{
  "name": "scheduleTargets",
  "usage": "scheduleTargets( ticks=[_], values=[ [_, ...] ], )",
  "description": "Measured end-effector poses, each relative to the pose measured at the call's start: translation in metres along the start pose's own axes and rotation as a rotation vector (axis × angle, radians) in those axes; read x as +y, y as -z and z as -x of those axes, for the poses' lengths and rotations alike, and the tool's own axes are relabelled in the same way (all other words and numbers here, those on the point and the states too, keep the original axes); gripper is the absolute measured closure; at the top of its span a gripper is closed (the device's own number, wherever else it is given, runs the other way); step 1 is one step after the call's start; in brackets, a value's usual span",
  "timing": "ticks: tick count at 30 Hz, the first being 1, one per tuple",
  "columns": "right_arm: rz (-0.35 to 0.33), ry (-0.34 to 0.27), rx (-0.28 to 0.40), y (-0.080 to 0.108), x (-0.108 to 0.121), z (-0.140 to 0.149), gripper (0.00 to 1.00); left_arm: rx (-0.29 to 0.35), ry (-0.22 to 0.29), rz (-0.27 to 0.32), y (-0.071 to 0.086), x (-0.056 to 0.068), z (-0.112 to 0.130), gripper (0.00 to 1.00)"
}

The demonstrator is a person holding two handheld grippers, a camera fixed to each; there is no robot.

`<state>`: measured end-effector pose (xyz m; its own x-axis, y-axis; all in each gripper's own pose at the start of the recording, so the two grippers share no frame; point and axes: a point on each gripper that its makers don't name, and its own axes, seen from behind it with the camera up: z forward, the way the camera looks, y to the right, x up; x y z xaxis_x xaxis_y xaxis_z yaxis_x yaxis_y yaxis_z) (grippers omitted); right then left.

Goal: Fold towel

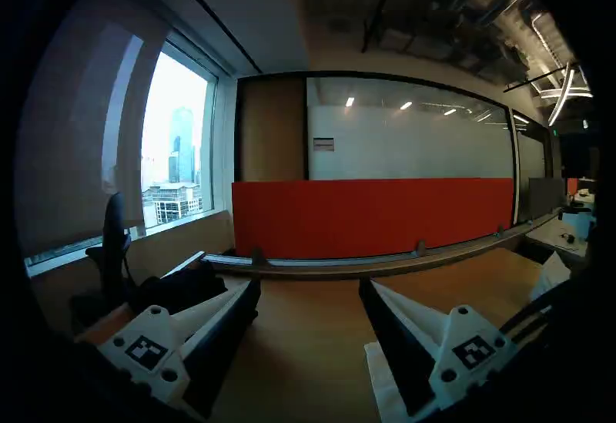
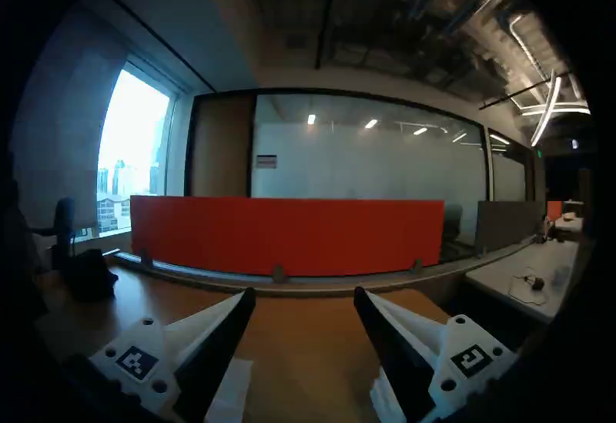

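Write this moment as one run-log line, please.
left gripper: open | right gripper: open | towel: on desk, not gripped

The right tongs (image 2: 304, 293) hang with fingers spread wide above the wooden bench (image 2: 308, 346), bits of white towel (image 2: 231, 392) showing beneath each finger, an orange-red partition (image 2: 285, 234) lining the far edge and a dark bag (image 2: 88, 275) at left.

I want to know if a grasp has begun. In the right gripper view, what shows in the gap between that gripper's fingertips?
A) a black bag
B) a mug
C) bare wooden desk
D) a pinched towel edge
C: the right gripper stands open, with the wooden desk showing between its fingertips; the white towel lies lower, unpinched.
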<state>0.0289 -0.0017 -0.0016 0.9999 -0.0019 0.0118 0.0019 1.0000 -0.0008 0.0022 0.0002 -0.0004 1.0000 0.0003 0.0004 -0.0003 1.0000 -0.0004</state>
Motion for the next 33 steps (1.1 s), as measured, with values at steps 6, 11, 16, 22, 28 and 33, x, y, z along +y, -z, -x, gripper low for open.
scheduleTargets(
  ticks=[6, 11, 16, 22, 28, 33],
  values=[
    [-0.013, 0.013, -0.008, 0.002, -0.004, -0.017, 0.01, -0.013, -0.007, 0.014, 0.002, 0.005, -0.017, 0.05],
    [-0.038, 0.029, -0.024, 0.003, -0.007, -0.027, 0.01, -0.027, -0.024, 0.046, 0.004, 0.013, -0.029, 0.05],
    [-0.086, 0.059, -0.050, 0.003, -0.014, -0.032, 0.01, -0.049, -0.033, 0.096, 0.007, 0.024, -0.037, 0.05],
    [-0.148, 0.105, -0.083, 0.003, -0.024, -0.034, 0.00, -0.083, -0.050, 0.146, 0.011, 0.031, -0.038, 0.05],
    [-0.214, 0.135, -0.103, 0.001, -0.037, -0.035, 0.00, -0.115, -0.073, 0.184, 0.012, 0.036, -0.034, 0.05],
    [-0.277, 0.153, -0.151, 0.001, -0.050, -0.026, 0.00, -0.156, -0.090, 0.241, 0.014, 0.044, -0.025, 0.05]
  ],
)
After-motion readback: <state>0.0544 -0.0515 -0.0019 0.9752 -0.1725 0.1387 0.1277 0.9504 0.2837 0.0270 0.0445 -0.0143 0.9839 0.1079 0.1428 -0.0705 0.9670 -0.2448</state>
